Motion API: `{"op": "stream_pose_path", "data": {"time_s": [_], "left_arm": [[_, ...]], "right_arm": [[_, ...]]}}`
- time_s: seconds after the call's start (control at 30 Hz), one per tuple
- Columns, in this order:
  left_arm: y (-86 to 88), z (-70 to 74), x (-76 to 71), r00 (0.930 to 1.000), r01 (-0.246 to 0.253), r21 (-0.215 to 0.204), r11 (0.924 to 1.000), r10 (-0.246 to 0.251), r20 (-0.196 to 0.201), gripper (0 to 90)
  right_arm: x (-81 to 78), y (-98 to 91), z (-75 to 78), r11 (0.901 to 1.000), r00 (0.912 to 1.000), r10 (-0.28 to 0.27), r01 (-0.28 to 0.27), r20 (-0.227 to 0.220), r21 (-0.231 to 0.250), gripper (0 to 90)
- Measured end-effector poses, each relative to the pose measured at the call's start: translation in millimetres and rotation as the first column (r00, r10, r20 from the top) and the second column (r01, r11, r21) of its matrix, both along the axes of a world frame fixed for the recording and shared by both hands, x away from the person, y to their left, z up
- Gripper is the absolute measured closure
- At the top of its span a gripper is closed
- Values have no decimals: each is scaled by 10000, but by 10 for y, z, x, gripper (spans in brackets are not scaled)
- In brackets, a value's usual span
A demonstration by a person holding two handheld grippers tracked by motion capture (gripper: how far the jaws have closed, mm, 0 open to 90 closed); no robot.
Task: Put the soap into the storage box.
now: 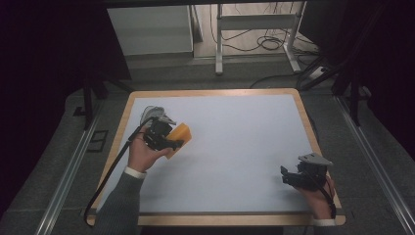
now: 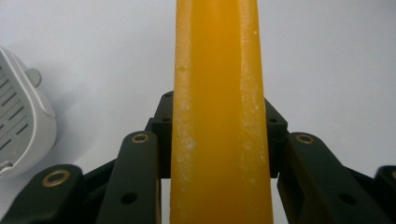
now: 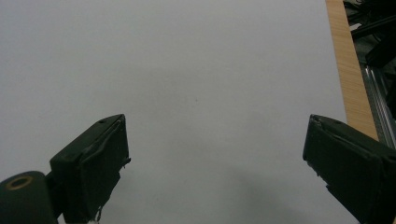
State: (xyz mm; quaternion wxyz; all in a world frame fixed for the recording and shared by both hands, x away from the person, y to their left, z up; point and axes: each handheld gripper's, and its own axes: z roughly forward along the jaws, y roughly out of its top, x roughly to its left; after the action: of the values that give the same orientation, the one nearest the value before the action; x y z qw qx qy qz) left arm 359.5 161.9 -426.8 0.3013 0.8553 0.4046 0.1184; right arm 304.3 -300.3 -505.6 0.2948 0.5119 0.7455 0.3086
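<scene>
Sponge [image 1: 179, 134], yellow, sits clamped in my left gripper [image 1: 172, 143] at the left part of the table [image 1: 235, 142]; in the left gripper view the block [image 2: 219, 116] stands upright between the black jaws, both pressing its flanks; whether its lower edge touches the table or hangs just above it I cannot tell from the high view. A white vented object [image 2: 21, 126] lies just beside the sponge on its left in that view; its identity is unclear. My right gripper [image 1: 293, 177] rests near the table's right front corner, well apart from the sponge; its jaws stand wide with nothing between them [image 3: 217, 154].

Risks noted: the sponge is soft and gripped low on its sides, so it could bow or twist out if I swing it quickly; a sideways sweep could knock the white object; pressing down hard could fold the block against the table.
</scene>
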Motion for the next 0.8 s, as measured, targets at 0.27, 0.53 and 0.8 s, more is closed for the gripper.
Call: {"op": "stream_pose_path", "data": {"time_s": [0.27,0.53,0.8], "left_arm": [[41,24,4,9999,-122,33,9999,122,26,605],[69,37,21,9998,-178,13,9998,178,36,605],[99,53,27,9996,-261,-12,9997,261,77,605]], "right_arm": [[0,3,-2,10000,10000,20,-20,0,-16,69],[2,1,-6,10000,10000,-1,1,-1,-25,69],[2,5,-9,10000,10000,12,-12,-35,-28,69]]}}
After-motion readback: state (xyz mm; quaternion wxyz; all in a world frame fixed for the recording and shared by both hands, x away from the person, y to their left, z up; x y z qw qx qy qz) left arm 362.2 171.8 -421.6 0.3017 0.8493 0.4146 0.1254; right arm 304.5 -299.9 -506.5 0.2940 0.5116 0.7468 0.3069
